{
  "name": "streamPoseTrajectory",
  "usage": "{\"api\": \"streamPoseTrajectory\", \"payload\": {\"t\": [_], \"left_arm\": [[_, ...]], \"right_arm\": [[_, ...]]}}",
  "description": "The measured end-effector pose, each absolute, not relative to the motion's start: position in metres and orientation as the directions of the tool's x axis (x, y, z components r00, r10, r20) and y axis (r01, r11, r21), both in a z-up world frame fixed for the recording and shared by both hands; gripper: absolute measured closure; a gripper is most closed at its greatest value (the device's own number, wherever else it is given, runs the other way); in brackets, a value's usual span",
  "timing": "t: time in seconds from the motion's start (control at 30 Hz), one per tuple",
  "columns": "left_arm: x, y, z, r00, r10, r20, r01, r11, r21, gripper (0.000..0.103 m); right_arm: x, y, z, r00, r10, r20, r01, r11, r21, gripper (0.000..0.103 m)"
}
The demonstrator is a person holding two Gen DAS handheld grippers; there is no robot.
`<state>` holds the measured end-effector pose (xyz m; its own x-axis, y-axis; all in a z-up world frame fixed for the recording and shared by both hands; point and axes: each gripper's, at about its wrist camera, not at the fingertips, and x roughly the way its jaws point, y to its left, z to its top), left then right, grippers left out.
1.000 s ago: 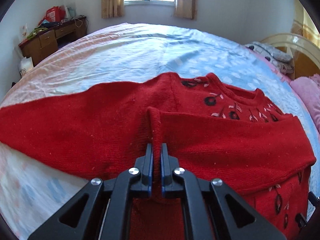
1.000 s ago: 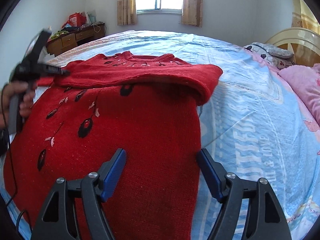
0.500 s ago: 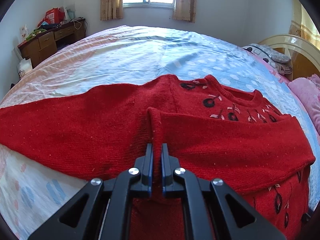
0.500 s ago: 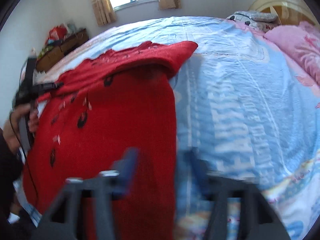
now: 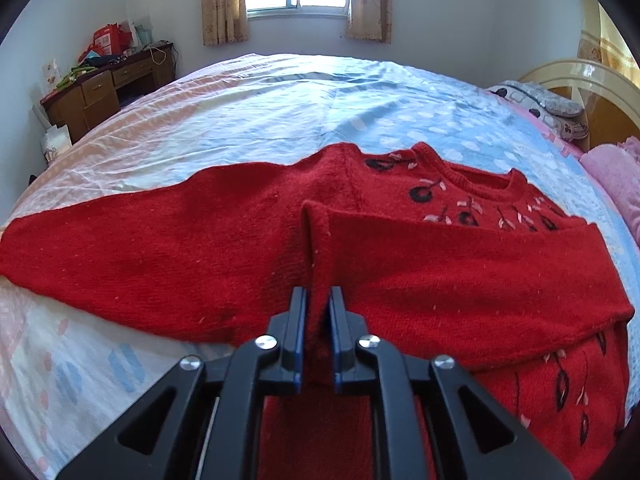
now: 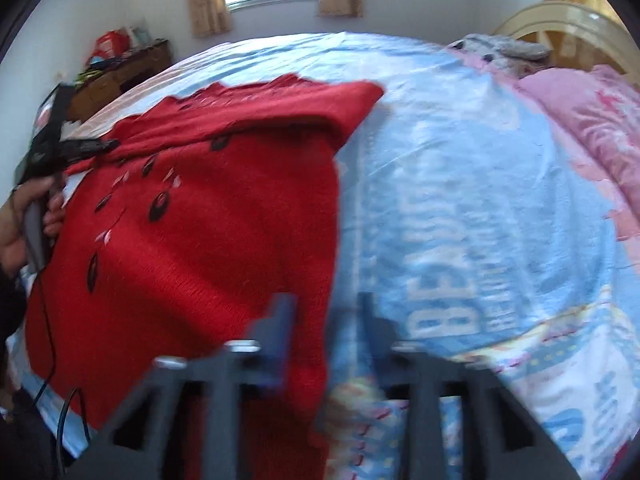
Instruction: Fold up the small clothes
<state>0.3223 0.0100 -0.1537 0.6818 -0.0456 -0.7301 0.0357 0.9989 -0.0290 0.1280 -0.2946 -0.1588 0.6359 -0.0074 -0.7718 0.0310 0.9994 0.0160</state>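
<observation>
Sweater (image 5: 400, 272) side edge runs straight between right gripper (image 6: 326, 320) jaws.
Spread on the bed (image 5: 280, 112), sleeve folded across the chest; left gripper (image 5: 318, 312), jaws just eased, still brackets the cuff (image 5: 316, 240). Right jaws, half-wide and just reopened, straddle the nearer hem edge.

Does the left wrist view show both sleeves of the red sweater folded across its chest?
No: one sleeve lies stretched out on the bed sheet.
</observation>
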Motion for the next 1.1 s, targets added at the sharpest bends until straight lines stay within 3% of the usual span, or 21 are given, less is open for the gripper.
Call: {"api": "streamPoseTrajectory", "payload": {"t": [0.1,0.23,0.3,0.5,0.63,0.77,0.9,1.0,1.1], "left_arm": [[0.308,0.016,-0.15,0.686,-0.013,-0.728,0.007,1.0,-0.012,0.057],[0.271,0.027,-0.143,0.699,-0.028,-0.715,0.046,0.999,0.006,0.053],[0.253,0.032,-0.143,0.708,-0.024,-0.706,0.06,0.998,0.027,0.042],[0.215,0.045,-0.156,0.68,-0.024,-0.733,0.108,0.992,0.068,0.041],[0.202,0.063,-0.157,0.675,-0.03,-0.737,0.103,0.993,0.054,0.039],[0.201,0.089,-0.149,0.686,0.009,-0.728,0.041,0.998,0.05,0.039],[0.207,0.113,-0.146,0.695,0.074,-0.715,-0.04,0.997,0.065,0.027],[0.217,0.131,-0.147,0.688,0.105,-0.718,-0.099,0.994,0.05,0.027],[0.218,0.144,-0.149,0.685,0.124,-0.718,-0.131,0.99,0.047,0.027]], "right_arm": [[0.12,-0.28,-0.138,0.682,0.061,-0.728,-0.026,0.998,0.06,0.047],[0.107,-0.25,-0.133,0.66,0.143,-0.738,-0.137,0.988,0.069,0.047],[0.094,-0.242,-0.139,0.631,0.18,-0.755,-0.181,0.98,0.082,0.047],[0.067,-0.237,-0.199,0.382,0.215,-0.899,-0.199,0.969,0.147,0.047],[0.046,-0.227,-0.209,0.29,0.221,-0.931,-0.225,0.961,0.158,0.047],[0.044,-0.212,-0.172,0.402,0.22,-0.889,-0.27,0.956,0.115,0.047],[0.066,-0.184,-0.135,0.538,0.289,-0.792,-0.348,0.932,0.104,0.046],[0.101,-0.165,-0.139,0.563,0.343,-0.752,-0.383,0.915,0.131,0.046],[0.128,-0.138,-0.17,0.485,0.386,-0.784,-0.367,0.904,0.218,0.046]]}}
